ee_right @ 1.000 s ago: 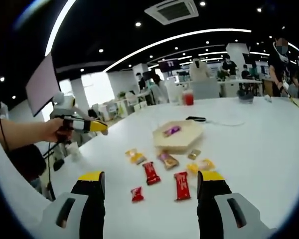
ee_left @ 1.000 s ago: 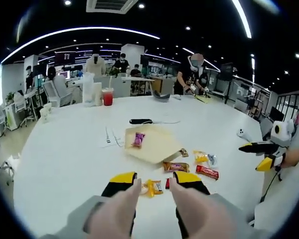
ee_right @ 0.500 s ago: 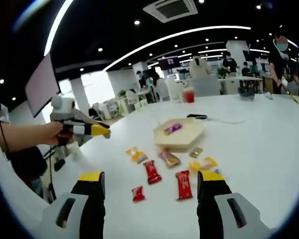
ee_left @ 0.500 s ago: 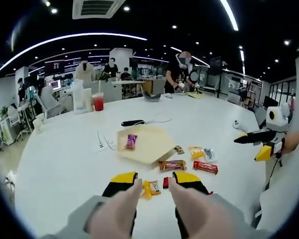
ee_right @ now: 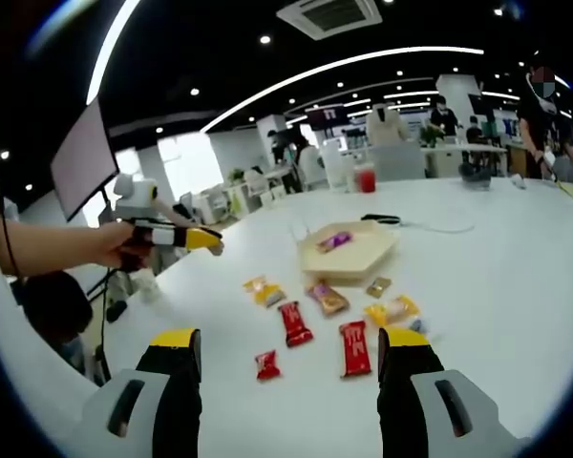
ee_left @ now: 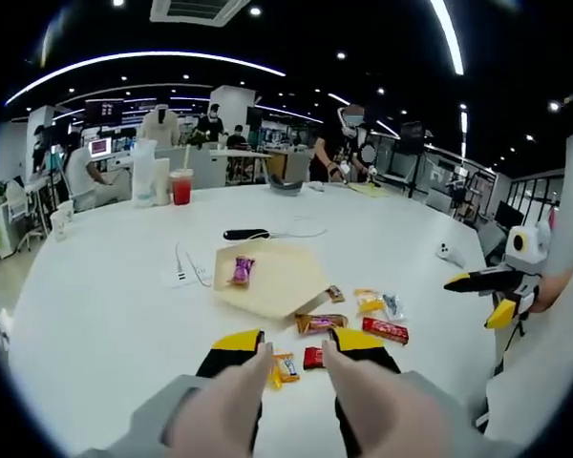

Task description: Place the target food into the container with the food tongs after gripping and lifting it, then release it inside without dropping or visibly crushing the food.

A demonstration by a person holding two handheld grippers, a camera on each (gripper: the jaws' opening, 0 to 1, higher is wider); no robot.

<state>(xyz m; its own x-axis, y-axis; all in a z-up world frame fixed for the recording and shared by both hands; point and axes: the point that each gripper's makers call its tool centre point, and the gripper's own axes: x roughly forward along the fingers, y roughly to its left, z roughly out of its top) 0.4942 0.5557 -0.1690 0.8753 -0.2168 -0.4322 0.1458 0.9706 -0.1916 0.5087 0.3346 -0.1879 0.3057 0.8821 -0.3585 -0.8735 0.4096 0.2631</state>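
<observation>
Yellow snack packet (ee_left: 284, 368) just beyond the parted, empty left claw (ee_left: 292, 349), seemingly untouched.

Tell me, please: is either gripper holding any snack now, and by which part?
Nothing is held. The left gripper and right gripper both hover open above the snacks on the white table.

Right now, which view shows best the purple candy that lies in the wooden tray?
The left gripper view: there the purple candy lies unobstructed on the wooden tray, seen from above. In the right gripper view the same candy appears smaller, at a flatter angle.
</observation>
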